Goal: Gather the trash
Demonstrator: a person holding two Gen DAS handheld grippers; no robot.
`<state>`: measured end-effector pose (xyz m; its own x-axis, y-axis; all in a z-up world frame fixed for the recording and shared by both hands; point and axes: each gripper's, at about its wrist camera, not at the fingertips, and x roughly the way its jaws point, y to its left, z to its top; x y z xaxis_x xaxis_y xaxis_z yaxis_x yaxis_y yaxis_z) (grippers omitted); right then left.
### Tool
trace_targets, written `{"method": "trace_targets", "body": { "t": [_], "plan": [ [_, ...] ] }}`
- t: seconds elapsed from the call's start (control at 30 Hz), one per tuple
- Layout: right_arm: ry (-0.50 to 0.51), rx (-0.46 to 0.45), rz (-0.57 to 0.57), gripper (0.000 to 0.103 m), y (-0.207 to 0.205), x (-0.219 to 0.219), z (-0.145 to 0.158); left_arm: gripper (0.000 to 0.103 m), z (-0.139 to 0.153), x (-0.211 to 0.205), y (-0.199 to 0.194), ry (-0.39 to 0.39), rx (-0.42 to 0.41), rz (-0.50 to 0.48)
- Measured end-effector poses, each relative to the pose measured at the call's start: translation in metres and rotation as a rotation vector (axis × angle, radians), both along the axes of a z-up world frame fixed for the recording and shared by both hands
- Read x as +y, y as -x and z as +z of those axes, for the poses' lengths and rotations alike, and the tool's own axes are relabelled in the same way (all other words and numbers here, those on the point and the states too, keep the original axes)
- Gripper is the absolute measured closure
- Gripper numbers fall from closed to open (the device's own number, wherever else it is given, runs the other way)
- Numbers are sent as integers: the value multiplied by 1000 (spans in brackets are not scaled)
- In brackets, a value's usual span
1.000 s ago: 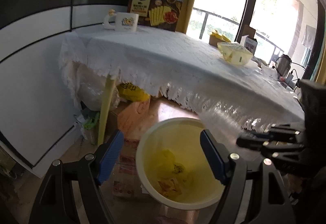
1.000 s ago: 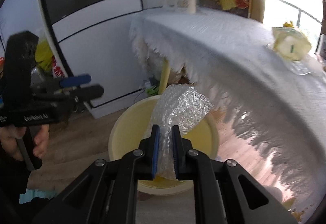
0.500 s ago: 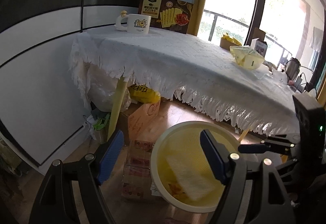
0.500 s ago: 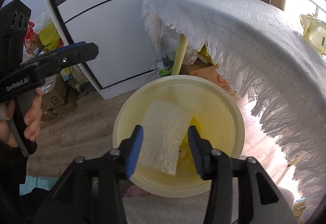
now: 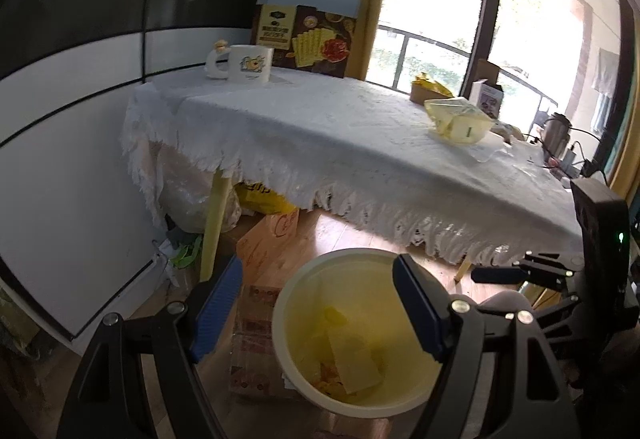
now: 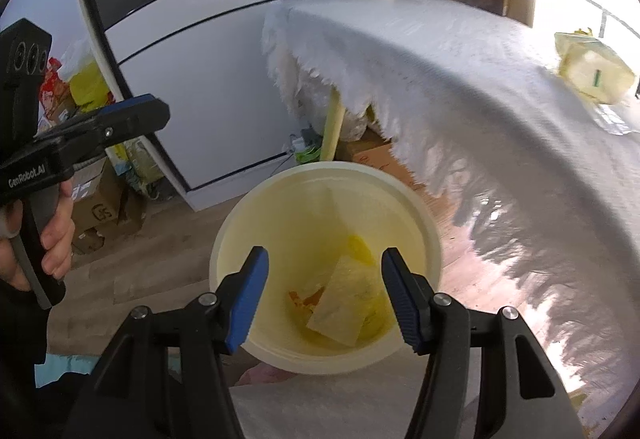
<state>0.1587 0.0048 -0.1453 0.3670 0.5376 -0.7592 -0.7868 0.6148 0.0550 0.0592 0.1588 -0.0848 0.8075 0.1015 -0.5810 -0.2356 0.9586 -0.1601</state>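
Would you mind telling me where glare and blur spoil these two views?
Left wrist view: the window is overexposed; the table and bin read fairly sharply. Right wrist view: glare whitens the upper right corner, the table is smeared by motion blur, the bin stays sharp.

Cream bin [image 6: 428, 235], white fringed tablecloth [image 5: 360, 143], blue-padded fingers [image 6: 248, 295]
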Motion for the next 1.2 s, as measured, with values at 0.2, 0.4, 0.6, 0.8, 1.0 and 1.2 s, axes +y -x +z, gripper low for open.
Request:
{"method": "trace_targets", "body": {
  "t": [0.2, 0.4, 0.6, 0.8, 1.0, 1.2],
  "plan": [
    [-24, -27, -40, 46, 1, -24, 14, 25, 5, -19, -6, -13, 7, -35],
    [-46, -40, -79, 46, -1, -49, 22, 25, 13, -41, -13, -30, -1, -78],
    [-69, -50, -119, 46, -4, -72, 28, 25, 16, -63, -24, -41, 8, -112],
    [-96, -69, -144, 46, -5, -95, 37, 25, 21, -85, -33, -57, 5, -153],
    [-134, -96, -190, 46, -7, -126, 52, 25, 27, -111, -51, -70, -3, -205],
    [-157, -117, -240, 46, -13, -159, 62, 25, 35, -139, -71, -93, -23, -262]
  ]
}}
